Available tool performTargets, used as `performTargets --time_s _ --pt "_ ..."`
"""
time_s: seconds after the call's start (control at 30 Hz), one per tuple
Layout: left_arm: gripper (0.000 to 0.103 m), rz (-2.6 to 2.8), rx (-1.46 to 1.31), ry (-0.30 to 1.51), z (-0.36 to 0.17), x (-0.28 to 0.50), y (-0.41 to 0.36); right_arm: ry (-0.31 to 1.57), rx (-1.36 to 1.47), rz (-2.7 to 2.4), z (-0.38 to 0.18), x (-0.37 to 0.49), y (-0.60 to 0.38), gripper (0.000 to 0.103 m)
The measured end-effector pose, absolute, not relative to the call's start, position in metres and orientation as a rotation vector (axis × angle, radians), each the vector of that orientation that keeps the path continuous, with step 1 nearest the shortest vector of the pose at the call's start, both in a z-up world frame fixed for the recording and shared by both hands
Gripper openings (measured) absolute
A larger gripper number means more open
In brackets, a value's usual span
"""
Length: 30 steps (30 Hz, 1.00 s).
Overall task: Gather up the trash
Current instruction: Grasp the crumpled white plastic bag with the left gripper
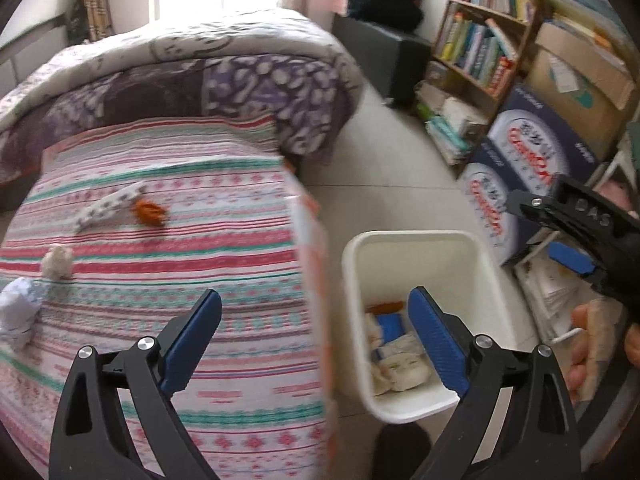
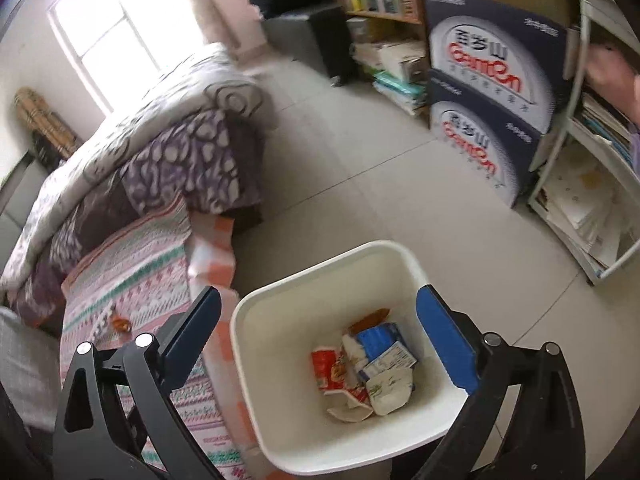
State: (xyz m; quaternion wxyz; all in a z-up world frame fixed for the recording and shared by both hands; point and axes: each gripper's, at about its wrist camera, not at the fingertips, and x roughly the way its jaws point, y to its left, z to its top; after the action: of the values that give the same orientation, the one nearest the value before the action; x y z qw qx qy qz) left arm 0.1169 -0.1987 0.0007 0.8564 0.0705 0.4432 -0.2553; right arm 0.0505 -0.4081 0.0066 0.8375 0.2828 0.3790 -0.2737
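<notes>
On the bed (image 1: 160, 216) four scraps wait: a spotted wrapper (image 1: 110, 206), an orange scrap (image 1: 151, 212) just beside it, a beige wad (image 1: 57, 263), and a white paper ball (image 1: 18, 312) near the left edge. Between bed and boxes stands one white bin (image 2: 256, 344) on the floor, holding several crumpled packets, red, blue and white. I hold my left gripper (image 1: 314, 334) over the bed's edge, jaws spread wide, nothing between them. My right gripper (image 2: 318, 334) hangs above the bin, jaws just as wide, also holding nothing. Two blue boxes (image 2: 492, 80) sit stacked beside the bookshelf (image 1: 480, 40).
</notes>
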Motion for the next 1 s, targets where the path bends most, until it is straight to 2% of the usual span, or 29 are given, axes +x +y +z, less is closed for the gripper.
performTargets --time_s 0.3,0.53,0.73,1.0 --pt "0.093 -0.297 0.268 0.924 -0.012 0.143 -0.134 0.864 0.547 -0.488 -0.002 0.077 -0.368 0.096" --pt "0.093 -0.095 0.664 0.910 -0.040 0.180 -0.072 0.918 0.532 -0.428 -0.011 0.097 -0.342 0.096" --pt "0.093 0.046 0.853 0.905 -0.068 0.219 -0.015 0.960 0.457 -0.379 -0.018 0.120 -0.306 0.096" --pt "0.093 0.050 0.725 1.047 -0.093 0.264 0.067 1.025 0.392 -0.297 -0.033 0.146 -0.260 0.096"
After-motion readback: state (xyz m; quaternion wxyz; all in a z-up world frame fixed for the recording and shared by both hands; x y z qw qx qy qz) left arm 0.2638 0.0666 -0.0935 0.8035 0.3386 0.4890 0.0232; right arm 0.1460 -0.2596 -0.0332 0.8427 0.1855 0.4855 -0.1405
